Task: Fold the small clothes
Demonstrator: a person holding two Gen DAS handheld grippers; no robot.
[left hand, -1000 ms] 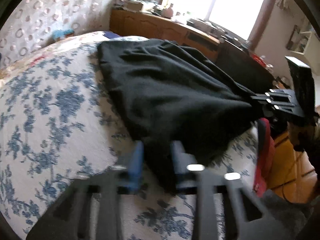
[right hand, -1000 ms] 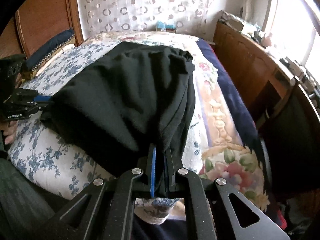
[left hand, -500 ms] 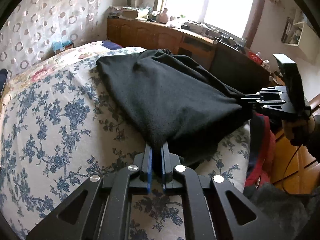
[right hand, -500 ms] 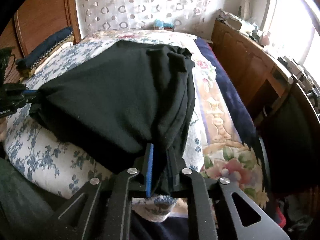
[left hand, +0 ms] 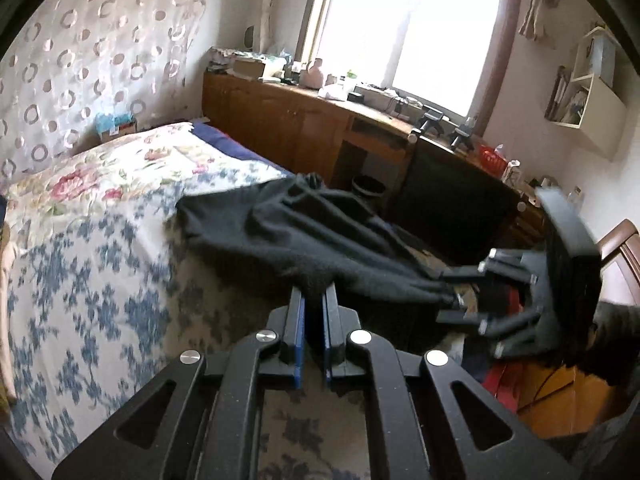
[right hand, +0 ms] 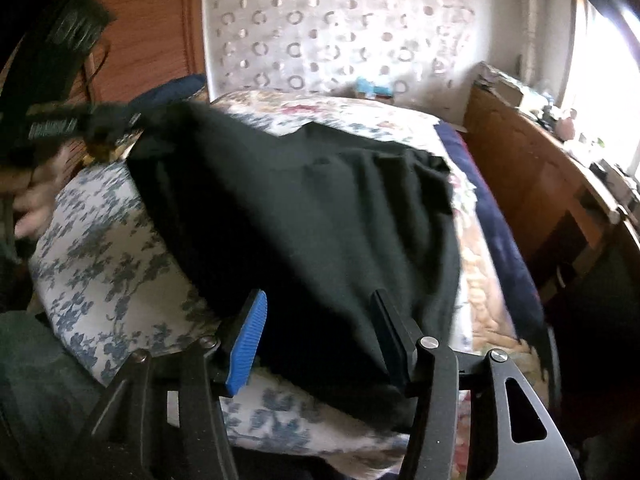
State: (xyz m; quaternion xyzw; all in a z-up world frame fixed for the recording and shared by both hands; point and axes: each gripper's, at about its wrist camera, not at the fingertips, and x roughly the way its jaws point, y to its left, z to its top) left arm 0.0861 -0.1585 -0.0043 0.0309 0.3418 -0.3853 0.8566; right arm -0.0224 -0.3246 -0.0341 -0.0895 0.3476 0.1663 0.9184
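A black garment (left hand: 304,236) lies across the blue-flowered bed cover (left hand: 80,280). My left gripper (left hand: 314,292) is shut on one near corner of it and holds that corner up off the bed. In the right wrist view the left gripper (right hand: 60,124) shows blurred at the far left, with the garment (right hand: 320,208) stretched out from it. My right gripper (right hand: 319,296) is open, its blue pad (right hand: 248,340) and the other finger wide apart, with the garment's near edge lying loose between them. From the left wrist view the right gripper (left hand: 460,292) sits at the garment's right end.
A long wooden cabinet (left hand: 288,120) with clutter on top runs under the window beside the bed. A dark chair back (left hand: 448,196) stands near the bed's corner. Something red (left hand: 500,380) lies on the floor. A wooden headboard (right hand: 140,48) rises behind the left gripper.
The right gripper has opened and let go of the garment's corner. The left gripper has lifted and swung with its corner, pulling the cloth; both views are blurred by motion.
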